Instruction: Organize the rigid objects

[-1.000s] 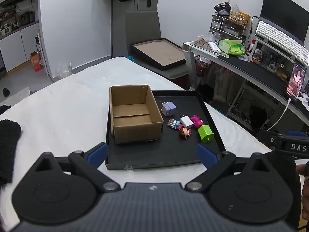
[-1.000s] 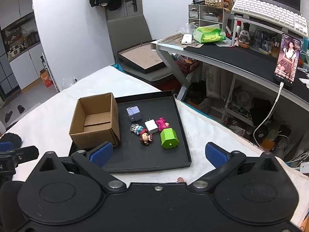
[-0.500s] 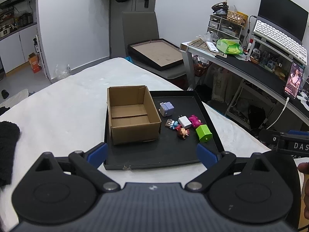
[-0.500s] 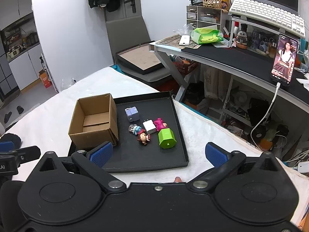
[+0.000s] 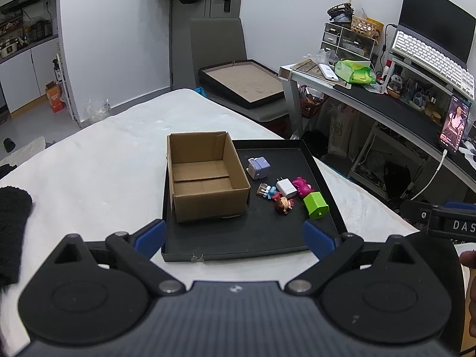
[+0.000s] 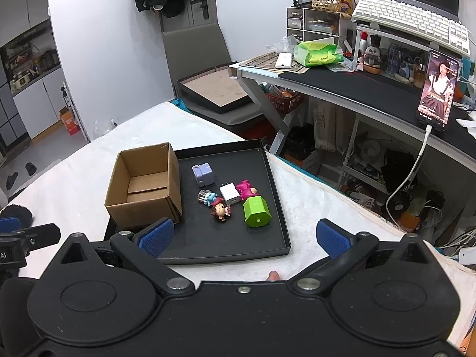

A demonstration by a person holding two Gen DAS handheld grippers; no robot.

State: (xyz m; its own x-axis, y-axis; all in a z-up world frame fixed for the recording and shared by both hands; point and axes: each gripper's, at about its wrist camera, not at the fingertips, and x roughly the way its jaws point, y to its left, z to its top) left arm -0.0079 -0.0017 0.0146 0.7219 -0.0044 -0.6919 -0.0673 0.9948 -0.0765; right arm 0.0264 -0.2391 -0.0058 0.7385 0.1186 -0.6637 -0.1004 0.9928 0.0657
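Note:
A black tray [image 5: 253,238] [image 6: 279,238] lies on the white bed. On its left stands an open, empty cardboard box [image 5: 205,175] [image 6: 145,187]. To the box's right lie a lilac cube charger [image 5: 259,167] [image 6: 203,175], a white plug [image 5: 286,187] [image 6: 229,194], a pink toy [image 5: 302,185] [image 6: 245,188], a small doll [image 5: 284,204] [image 6: 219,210], a blue figure [image 5: 267,191] [image 6: 208,197] and a green block [image 5: 316,205] [image 6: 256,210]. My left gripper [image 5: 235,236] hangs open before the tray's near edge. My right gripper [image 6: 244,236] is open over the tray's near right corner. Neither holds anything.
A dark fuzzy item [image 5: 12,223] lies on the bed at the left. A desk [image 6: 372,89] with a keyboard, phone and clutter stands at the right. A grey chair [image 5: 238,68] bearing a framed board is beyond the bed. White bedding [image 5: 89,163] surrounds the tray.
Both views have drifted slightly: the tray and its objects sit a little more to the left and lower than before. Both grippers stay open and the objects have not moved.

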